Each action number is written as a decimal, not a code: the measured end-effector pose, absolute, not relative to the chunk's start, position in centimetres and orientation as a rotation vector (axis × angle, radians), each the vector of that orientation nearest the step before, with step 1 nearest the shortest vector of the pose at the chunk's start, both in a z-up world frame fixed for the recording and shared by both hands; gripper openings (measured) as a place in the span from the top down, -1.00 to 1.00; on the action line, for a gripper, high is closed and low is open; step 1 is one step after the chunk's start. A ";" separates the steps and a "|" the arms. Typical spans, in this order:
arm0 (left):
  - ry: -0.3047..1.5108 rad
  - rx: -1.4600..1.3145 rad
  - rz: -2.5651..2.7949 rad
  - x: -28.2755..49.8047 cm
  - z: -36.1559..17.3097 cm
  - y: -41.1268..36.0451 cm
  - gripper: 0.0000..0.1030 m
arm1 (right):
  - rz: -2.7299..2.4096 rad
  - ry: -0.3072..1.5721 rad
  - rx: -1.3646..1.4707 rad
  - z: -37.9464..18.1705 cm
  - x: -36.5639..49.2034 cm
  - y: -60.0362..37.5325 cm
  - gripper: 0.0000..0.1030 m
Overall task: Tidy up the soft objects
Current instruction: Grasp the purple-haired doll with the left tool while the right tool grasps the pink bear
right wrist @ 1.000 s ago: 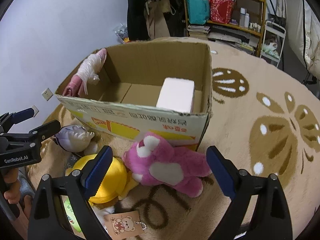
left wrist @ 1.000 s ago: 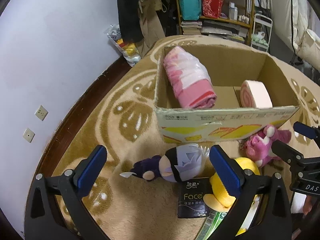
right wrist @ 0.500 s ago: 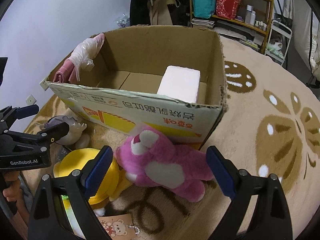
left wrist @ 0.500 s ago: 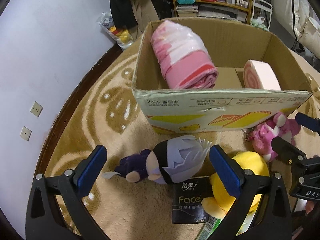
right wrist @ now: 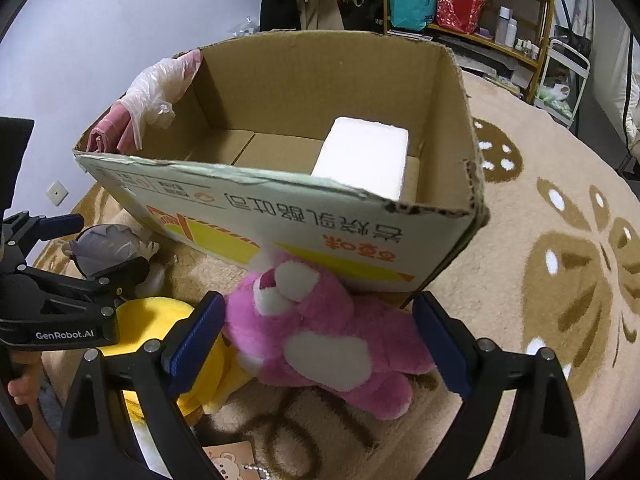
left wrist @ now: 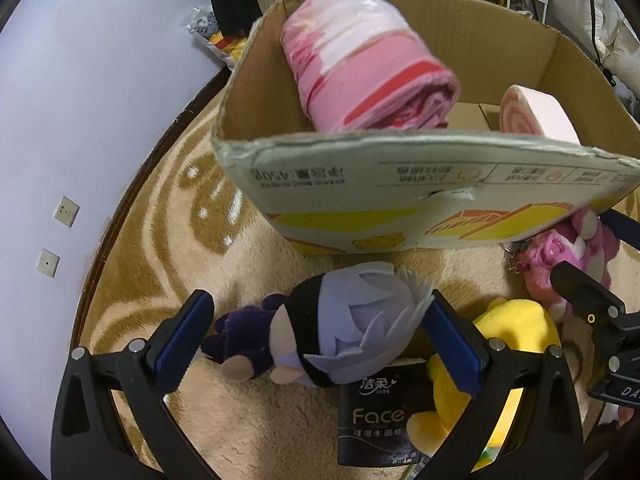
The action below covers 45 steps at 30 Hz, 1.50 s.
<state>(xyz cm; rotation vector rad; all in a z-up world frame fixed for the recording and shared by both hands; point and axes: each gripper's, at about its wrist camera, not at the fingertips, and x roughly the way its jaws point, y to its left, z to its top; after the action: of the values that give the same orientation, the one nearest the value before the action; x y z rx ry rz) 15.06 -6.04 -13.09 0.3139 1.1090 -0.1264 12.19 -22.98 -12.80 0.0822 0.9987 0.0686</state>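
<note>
A cardboard box (left wrist: 360, 184) stands on the rug and shows in the right wrist view too (right wrist: 320, 224). It holds a rolled pink blanket (left wrist: 368, 64) and a pink-white foam roll (left wrist: 536, 114), seen as a white block (right wrist: 364, 158). My left gripper (left wrist: 316, 334) is open around a silver-haired doll (left wrist: 340, 332) lying on the rug. My right gripper (right wrist: 320, 338) is open around a pink plush bear (right wrist: 320, 340). A yellow plush (left wrist: 512, 344) lies between the two toys; it also shows in the right wrist view (right wrist: 160, 320).
A black tissue pack (left wrist: 376, 416) lies by the doll. A patterned beige rug (right wrist: 560, 280) covers the floor. A white wall (left wrist: 80, 100) is at left. Shelves (right wrist: 480, 0) with bags and hanging clothes stand behind the box.
Both grippers have moved forward and down toward the toys. The doll now sits between the left fingers and the pink bear between the right fingers. The box looms closer.
</note>
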 end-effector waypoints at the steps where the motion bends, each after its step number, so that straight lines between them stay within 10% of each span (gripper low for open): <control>1: 1.117 0.306 -0.127 15.2 -13.2 -6.0 -0.97 | 0.071 1.000 0.089 -12.9 12.3 -23.0 -0.94; 36: 1.147 0.292 -0.125 15.8 -14.4 -5.4 -0.64 | 0.055 1.099 -0.020 -15.9 13.2 -21.1 -1.00; 45: 1.117 0.285 -0.153 15.1 -13.7 -5.6 -0.26 | 0.054 1.064 -0.027 -15.3 13.2 -20.9 -0.83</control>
<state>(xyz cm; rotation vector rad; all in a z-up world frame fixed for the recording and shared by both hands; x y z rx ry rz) 15.12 -5.56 -13.73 0.2849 1.1173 -0.1526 13.19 -20.89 -15.26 -0.0270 1.0636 0.0541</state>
